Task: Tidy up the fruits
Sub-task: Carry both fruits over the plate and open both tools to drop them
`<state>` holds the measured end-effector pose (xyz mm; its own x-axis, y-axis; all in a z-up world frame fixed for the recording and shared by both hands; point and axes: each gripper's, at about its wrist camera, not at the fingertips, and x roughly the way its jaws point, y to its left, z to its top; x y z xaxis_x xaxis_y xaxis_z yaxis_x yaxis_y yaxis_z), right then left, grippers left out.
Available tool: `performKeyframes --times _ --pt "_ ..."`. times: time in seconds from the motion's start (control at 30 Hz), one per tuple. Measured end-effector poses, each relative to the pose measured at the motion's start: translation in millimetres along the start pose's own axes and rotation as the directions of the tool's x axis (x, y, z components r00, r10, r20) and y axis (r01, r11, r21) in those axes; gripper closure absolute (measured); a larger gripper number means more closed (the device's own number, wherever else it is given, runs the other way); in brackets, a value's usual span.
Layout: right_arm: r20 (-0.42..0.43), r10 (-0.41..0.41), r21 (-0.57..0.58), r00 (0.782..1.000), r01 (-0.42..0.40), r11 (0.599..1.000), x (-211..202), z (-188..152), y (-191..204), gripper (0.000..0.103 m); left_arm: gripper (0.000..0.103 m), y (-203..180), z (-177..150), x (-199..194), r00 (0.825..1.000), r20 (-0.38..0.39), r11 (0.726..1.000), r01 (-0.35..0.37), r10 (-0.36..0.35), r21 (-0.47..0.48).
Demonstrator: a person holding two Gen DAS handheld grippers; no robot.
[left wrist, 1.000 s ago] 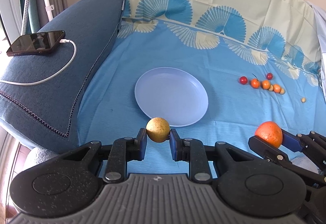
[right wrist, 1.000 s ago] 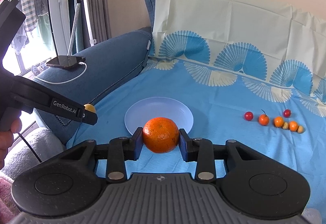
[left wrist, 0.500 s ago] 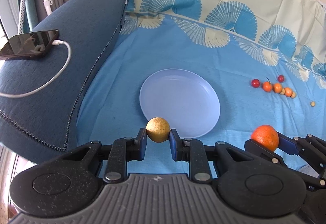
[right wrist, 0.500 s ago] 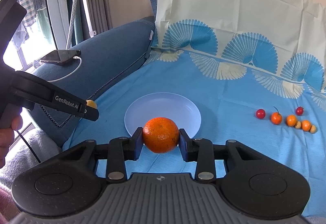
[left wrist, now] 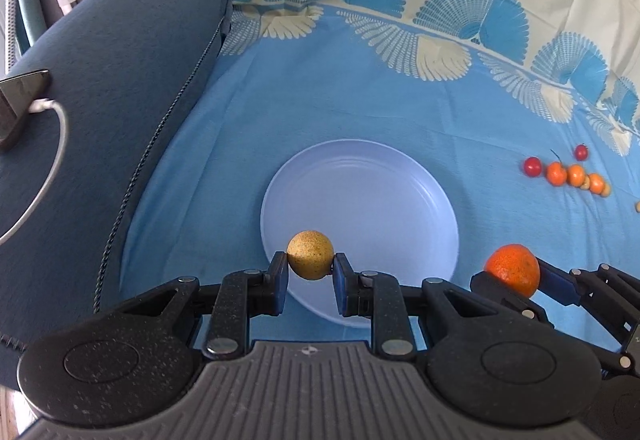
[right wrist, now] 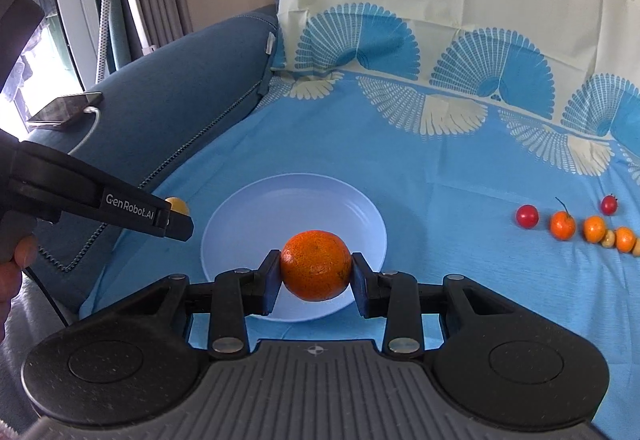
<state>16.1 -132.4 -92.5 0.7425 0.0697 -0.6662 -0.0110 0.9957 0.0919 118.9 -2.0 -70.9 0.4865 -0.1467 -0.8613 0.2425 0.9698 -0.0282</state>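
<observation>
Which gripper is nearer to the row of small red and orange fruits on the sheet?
Right. The right gripper, shut on the orange, is on the side of the small fruits. The left gripper, holding the yellow fruit, is across the plate from them.

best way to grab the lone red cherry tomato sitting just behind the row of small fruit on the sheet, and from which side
Take the red cherry tomato across its round middle, coming from above. It sits apart from the row of small fruit, so fingers fit on its left and right. Both grippers are full: the right gripper holds the orange, the left gripper the yellow fruit.
</observation>
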Motion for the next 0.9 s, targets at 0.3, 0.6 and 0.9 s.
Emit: performKeyframes --times 0.3,0.6,0.9 --pt "-0.065 -0.008 -0.029 0.998 0.006 1.000 53.2 2.7 -6.6 0.065 0.077 -0.3 15.4 58.3 0.998 -0.061 0.999 -0.033 0.034 0.021" --pt "-0.101 -0.018 -0.063 0.995 0.012 0.998 86.6 8.0 -2.1 0.057 0.001 12.3 21.0 73.4 0.998 -0.033 0.998 -0.056 0.056 0.009" --pt "0.002 -0.057 -0.055 0.998 0.057 0.997 16.8 8.4 2.5 0.001 0.000 21.9 -5.8 4.2 0.994 -0.002 0.994 -0.109 0.109 0.004"
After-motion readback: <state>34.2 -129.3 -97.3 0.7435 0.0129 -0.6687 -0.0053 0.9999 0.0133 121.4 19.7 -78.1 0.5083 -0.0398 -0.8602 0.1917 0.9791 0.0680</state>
